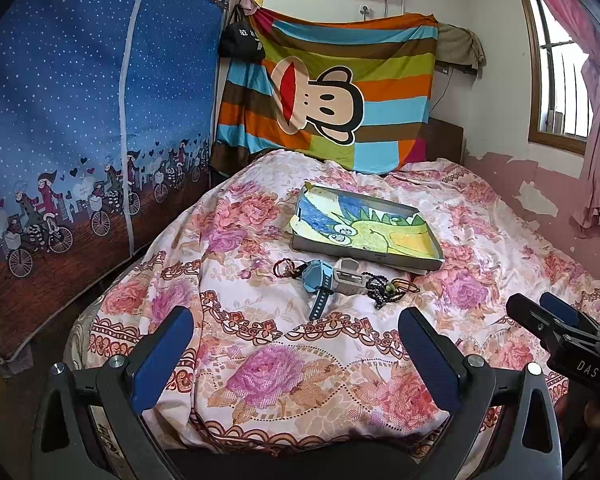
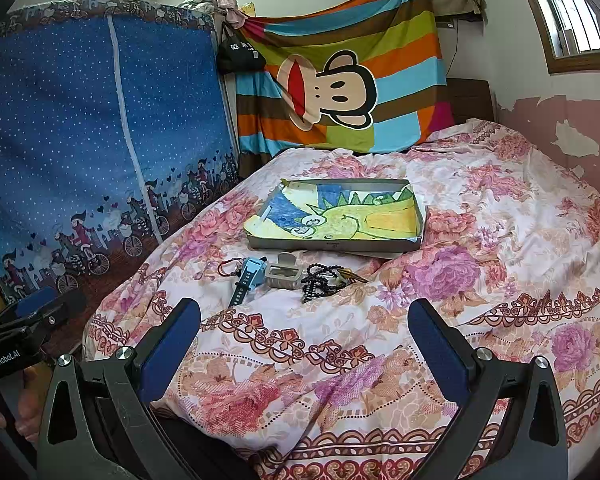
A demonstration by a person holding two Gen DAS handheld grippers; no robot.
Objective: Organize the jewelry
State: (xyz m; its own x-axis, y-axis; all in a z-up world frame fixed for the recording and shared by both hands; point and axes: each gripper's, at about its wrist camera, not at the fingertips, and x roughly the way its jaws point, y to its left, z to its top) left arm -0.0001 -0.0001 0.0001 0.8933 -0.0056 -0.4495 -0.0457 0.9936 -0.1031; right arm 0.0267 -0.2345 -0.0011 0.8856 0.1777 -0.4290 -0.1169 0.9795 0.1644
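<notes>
Several small pieces lie in a row on the floral bedspread: a red cord bracelet (image 1: 285, 267) (image 2: 228, 267), a blue watch (image 1: 318, 280) (image 2: 249, 276), a grey hair claw (image 1: 350, 276) (image 2: 284, 271) and a black bead string (image 1: 380, 286) (image 2: 320, 278). Just behind them sits a shallow grey tray (image 1: 366, 256) (image 2: 332, 245) lined with a crayon drawing. My left gripper (image 1: 296, 332) is open, short of the row, with nothing between its fingers. My right gripper (image 2: 304, 328) is open too, equally far back and empty.
The bed (image 2: 500, 240) fills the middle and right. A blue fabric wardrobe (image 1: 80, 120) stands close on the left. A striped cartoon sheet (image 1: 332, 80) hangs behind the bed. A window (image 1: 560, 60) and peeling pink wall are at the right.
</notes>
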